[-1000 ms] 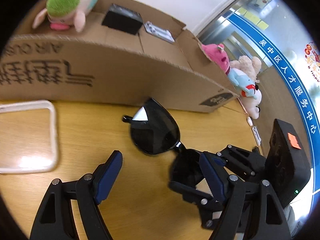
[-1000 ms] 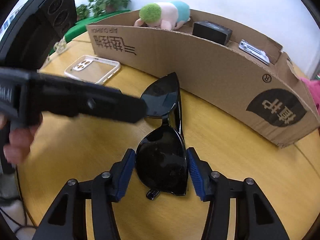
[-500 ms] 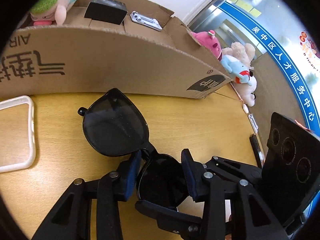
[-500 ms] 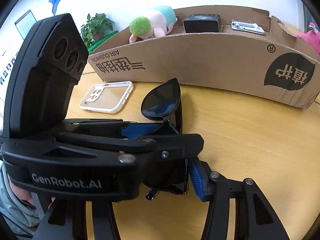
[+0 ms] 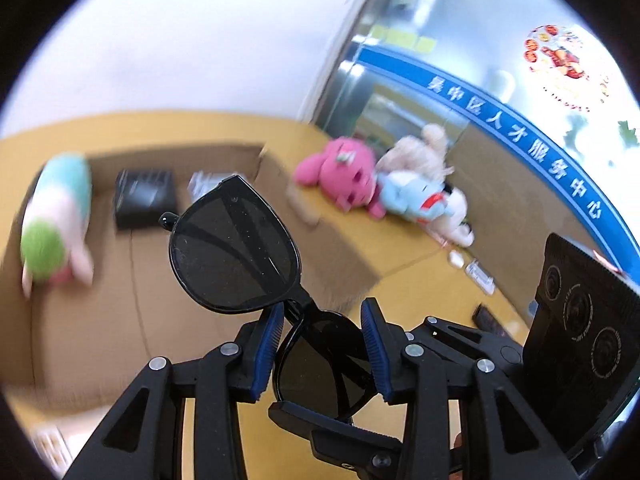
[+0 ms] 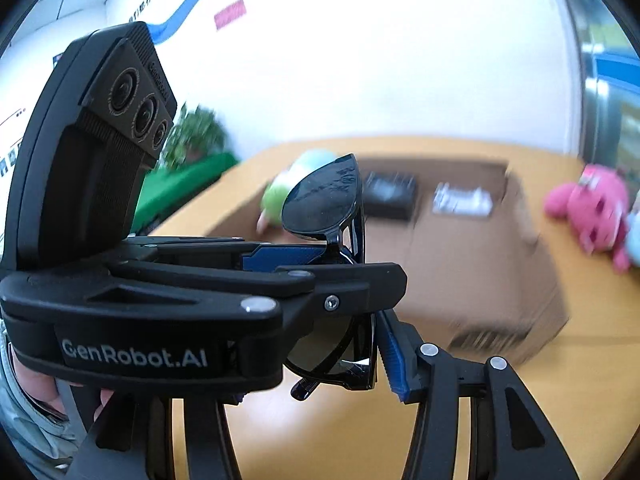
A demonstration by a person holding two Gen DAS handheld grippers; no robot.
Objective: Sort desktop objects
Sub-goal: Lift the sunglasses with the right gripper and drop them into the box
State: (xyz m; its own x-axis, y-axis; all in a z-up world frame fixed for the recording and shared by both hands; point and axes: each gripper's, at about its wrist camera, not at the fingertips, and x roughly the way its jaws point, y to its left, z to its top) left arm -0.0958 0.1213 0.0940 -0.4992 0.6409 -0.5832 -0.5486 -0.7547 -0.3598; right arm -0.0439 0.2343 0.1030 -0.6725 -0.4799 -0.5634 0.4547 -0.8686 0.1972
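Black sunglasses [image 5: 234, 248] hang in the air above the table, held by both grippers. My left gripper [image 5: 322, 354] is shut on the near lens, a blue pad pressing on each rim. From the right, my right gripper reaches in under that lens. In the right wrist view the sunglasses [image 6: 324, 200] stand edge-on, and my right gripper [image 6: 332, 360] is shut on the lower lens. Its right pad [image 6: 390, 356] shows; the left gripper's body [image 6: 160, 300] hides the left one. Beyond lies the open cardboard box [image 5: 180, 320].
In the box [image 6: 480, 280] lie a green and teal plush [image 5: 56, 232], a black case [image 5: 146, 200] and a silvery item [image 5: 208, 184]. Pink [image 5: 340, 176] and blue [image 5: 416, 200] plush toys lie on the wooden table [image 5: 420, 300] to the right. A hand [image 6: 32, 384] holds the left gripper.
The left gripper closed on one lens of the sunglasses. Both grippers then lifted the sunglasses off the table, and the views now look down into the box.
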